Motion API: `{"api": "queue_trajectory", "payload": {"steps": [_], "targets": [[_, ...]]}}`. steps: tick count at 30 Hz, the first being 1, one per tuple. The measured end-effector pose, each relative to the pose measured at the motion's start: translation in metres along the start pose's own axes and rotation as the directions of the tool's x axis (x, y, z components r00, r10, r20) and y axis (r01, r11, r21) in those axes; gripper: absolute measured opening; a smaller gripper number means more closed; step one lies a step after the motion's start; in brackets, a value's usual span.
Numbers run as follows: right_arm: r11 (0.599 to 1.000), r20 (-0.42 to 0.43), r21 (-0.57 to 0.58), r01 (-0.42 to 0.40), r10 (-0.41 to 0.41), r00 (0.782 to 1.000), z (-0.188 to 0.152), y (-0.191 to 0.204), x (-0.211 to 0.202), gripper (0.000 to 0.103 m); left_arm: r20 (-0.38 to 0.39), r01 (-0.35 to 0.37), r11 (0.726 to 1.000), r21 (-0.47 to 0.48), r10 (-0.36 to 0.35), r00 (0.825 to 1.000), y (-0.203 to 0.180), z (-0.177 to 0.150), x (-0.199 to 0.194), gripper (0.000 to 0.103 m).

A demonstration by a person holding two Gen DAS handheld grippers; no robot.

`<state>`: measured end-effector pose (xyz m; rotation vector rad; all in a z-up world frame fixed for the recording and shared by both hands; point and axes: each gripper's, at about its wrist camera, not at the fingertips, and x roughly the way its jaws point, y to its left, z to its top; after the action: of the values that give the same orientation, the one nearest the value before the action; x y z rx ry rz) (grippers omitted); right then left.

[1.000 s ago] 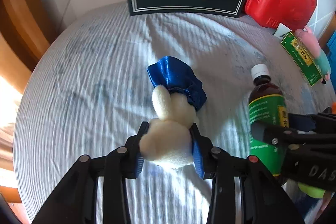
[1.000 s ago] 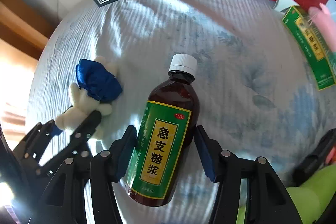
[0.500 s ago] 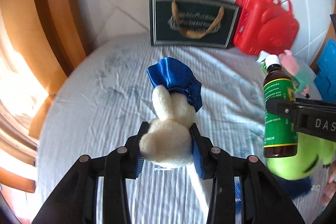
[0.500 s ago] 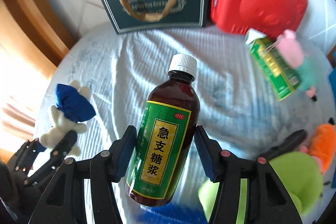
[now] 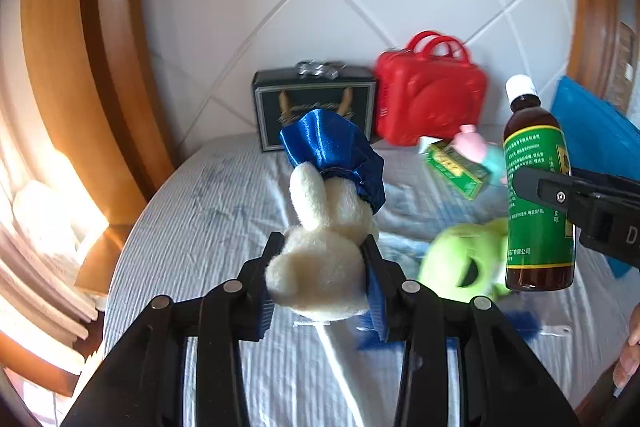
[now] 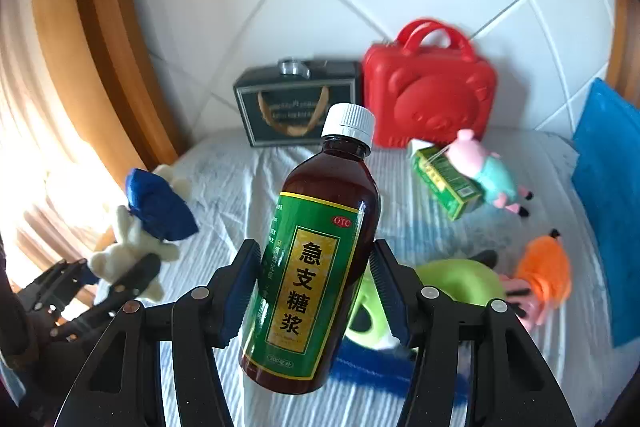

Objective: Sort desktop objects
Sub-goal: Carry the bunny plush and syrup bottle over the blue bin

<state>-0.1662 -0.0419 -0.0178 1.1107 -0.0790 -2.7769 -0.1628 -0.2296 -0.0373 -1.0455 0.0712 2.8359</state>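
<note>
White quilted headboard and a pale striped bed [image 5: 224,227] fill the background. At lower centre, the left hand-held gripper [image 5: 322,277] pinches a cream plush rabbit in a blue satin dress [image 5: 324,227] above the bed. The right hand-held gripper [image 6: 316,291] clamps a brown syrup bottle with a green label [image 6: 316,267], lifted at frame centre.

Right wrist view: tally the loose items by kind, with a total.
Plush toys: 4 (white rabbit, pink pig, green one, orange one)
Bottles: 1 (syrup bottle)
Cartons: 1 (green box)
Bags and cases: 2 (dark gift bag, red case)
Total: 8
</note>
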Motion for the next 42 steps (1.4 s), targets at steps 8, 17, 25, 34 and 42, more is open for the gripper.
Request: {"api": "queue_trajectory", "payload": {"steps": [8, 17, 25, 34, 42], "targets": [[0.998, 0.079, 0.008, 0.060, -0.060, 0.995, -0.024, -0.047, -0.080, 0.057, 0.065, 0.073, 0.994, 0.081, -0.079, 0.995, -0.074, -0.003, -0.054, 0.037], [0.976, 0.147, 0.087, 0.198, -0.210, 0.967, -0.047, -0.097, -0.139, 0.057, 0.086, 0.196, 0.960, 0.198, -0.216, 0.973, -0.138, -0.004, -0.077, 0.037], [0.953, 0.118, 0.106, 0.285, -0.297, 0.947, -0.057, -0.138, -0.155, 0.057, 0.079, 0.259, 0.942, 0.215, -0.281, 0.956, -0.172, -0.011, -0.077, 0.037], [0.982, 0.146, 0.000, 0.191, -0.189, 0.971, -0.060, -0.220, -0.162, 0.057, 0.120, 0.151, 0.978, 0.145, -0.168, 0.978, -0.244, -0.019, -0.064, 0.037], [0.982, 0.194, -0.172, 0.080, -0.045, 0.980, -0.046, -0.344, -0.187, 0.056, 0.128, 0.063, 0.995, 0.076, -0.073, 0.989, -0.384, -0.022, -0.077, 0.037]]}}
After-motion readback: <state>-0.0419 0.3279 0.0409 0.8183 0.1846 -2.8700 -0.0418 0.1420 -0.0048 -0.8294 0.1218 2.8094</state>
